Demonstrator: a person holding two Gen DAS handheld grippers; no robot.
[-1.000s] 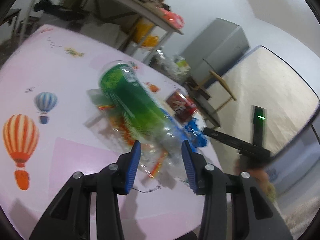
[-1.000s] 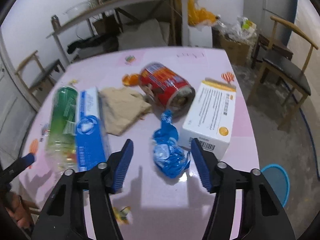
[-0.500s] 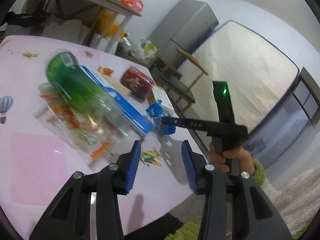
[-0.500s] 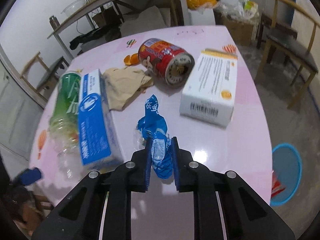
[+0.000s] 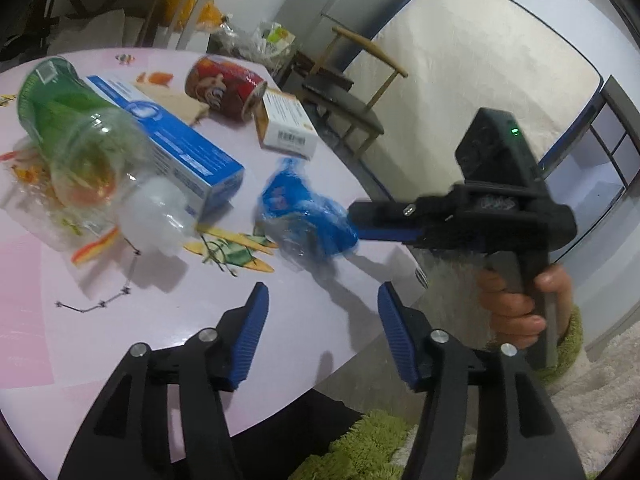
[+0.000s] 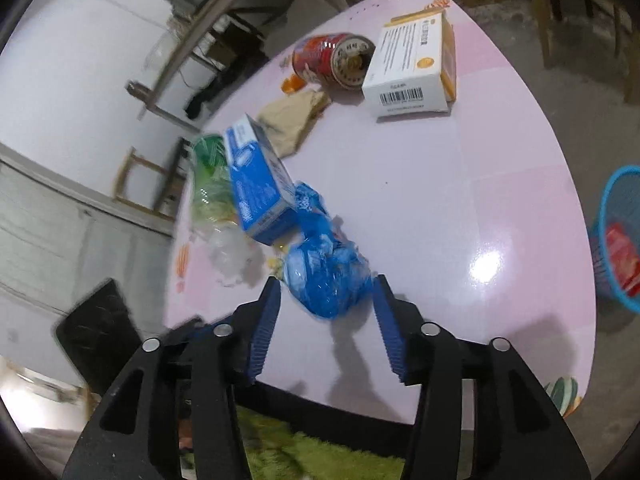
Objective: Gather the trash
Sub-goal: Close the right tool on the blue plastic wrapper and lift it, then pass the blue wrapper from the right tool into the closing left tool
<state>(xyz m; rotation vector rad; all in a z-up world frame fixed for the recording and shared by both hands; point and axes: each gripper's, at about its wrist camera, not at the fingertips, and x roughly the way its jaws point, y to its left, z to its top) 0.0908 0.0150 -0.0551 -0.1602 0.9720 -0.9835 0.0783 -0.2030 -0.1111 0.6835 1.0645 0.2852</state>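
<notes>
right claw (image 6: 326, 312) is just opening, straddling the blue wrapper (image 6: 326, 276) at frame centre, regripping for the bin (image 6: 618, 236) at right; left claw (image 5: 322, 330) is opening wider, empty

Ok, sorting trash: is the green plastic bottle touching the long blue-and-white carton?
Touching: left wrist view shows the green bottle lying flush against the blue carton.

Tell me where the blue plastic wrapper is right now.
The blue plastic wrapper lies on the pink table near its front edge, between the right gripper's open fingers, just in front of the long blue box.
</notes>
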